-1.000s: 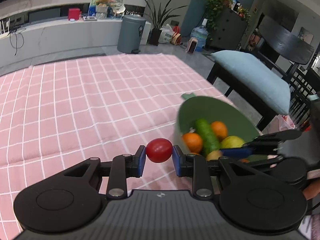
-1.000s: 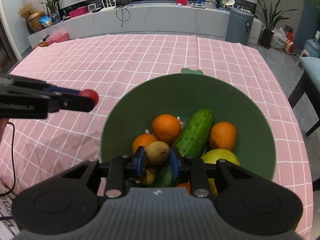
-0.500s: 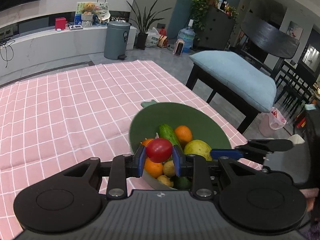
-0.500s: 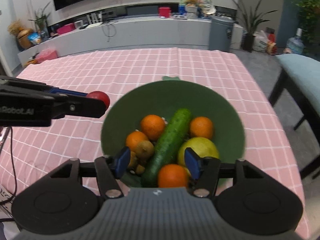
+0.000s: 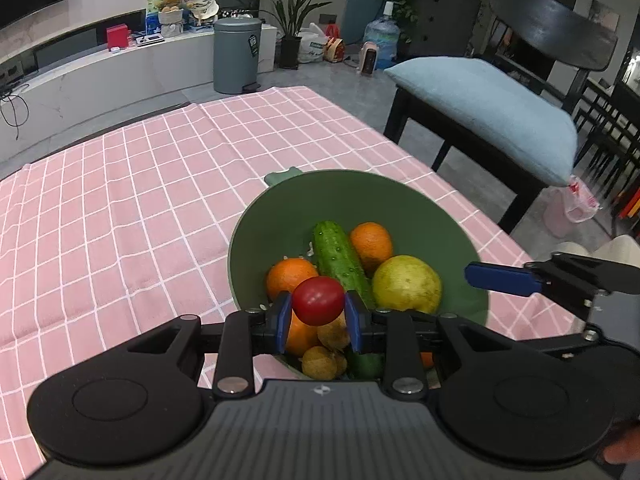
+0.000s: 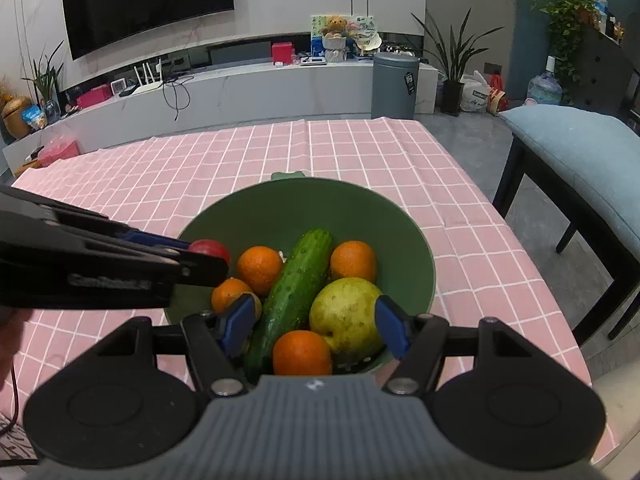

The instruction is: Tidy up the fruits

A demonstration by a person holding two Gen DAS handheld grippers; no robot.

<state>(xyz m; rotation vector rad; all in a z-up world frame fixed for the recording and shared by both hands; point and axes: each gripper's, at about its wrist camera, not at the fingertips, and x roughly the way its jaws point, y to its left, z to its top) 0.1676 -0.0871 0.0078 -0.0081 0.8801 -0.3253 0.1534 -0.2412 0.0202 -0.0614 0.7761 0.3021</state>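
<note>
Presently, a red tomato was held in the left gripper jaws above the green bowl; right gripper jaws, just opened, stood empty.

A red tomato is clamped between the blue pads of the left gripper, above a green bowl in which a cucumber, oranges and a pear are contained.

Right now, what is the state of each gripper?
Left gripper: shut on the red tomato.
Right gripper: open, holding nothing; its jaws have just been opening.
</note>
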